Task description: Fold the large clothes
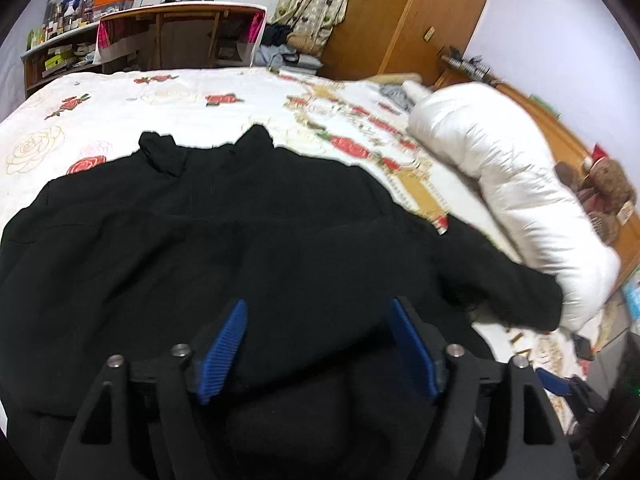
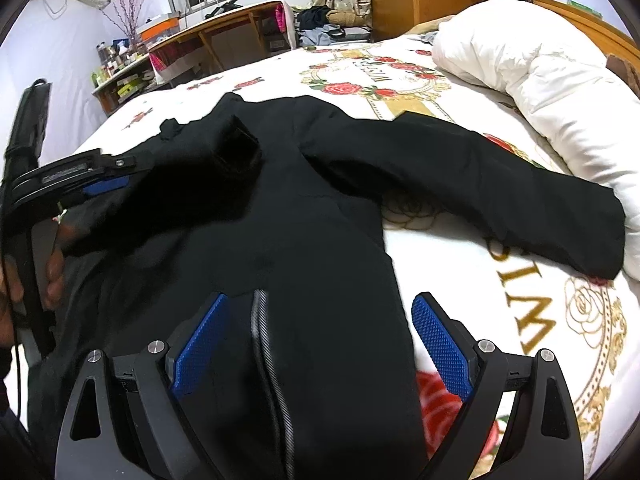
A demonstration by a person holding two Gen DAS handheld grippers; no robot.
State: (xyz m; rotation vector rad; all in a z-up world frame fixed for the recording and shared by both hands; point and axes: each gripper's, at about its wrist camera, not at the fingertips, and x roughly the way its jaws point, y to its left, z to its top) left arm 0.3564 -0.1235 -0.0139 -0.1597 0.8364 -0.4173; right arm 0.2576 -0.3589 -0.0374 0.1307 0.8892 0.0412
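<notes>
A: The black coat (image 2: 304, 216) lies flat on the floral bedspread (image 2: 520, 320), collar toward the desk (image 2: 224, 36). One sleeve is folded across the chest; the other sleeve (image 2: 500, 184) stretches out toward the white duvet (image 2: 540, 92), its cuff touching it.

B: And the tongs?

A: Both spread, gripping nothing. The left gripper (image 1: 318, 344) hovers over the coat's lower body. The right gripper (image 2: 320, 344) straddles the zipper (image 2: 260, 344) near the hem.

B: What could go wrong?

A: I'd judge the fabric thick and slippery; a pinch catching only the top layer would drag the folded sleeve loose. Lifting the outstretched sleeve could snag the duvet.

B: Room to work?

A: Open bedspread beyond the collar and on the duvet side of the body. The duvet crowds the cuff, and the hem sits near the bed's edge.
</notes>
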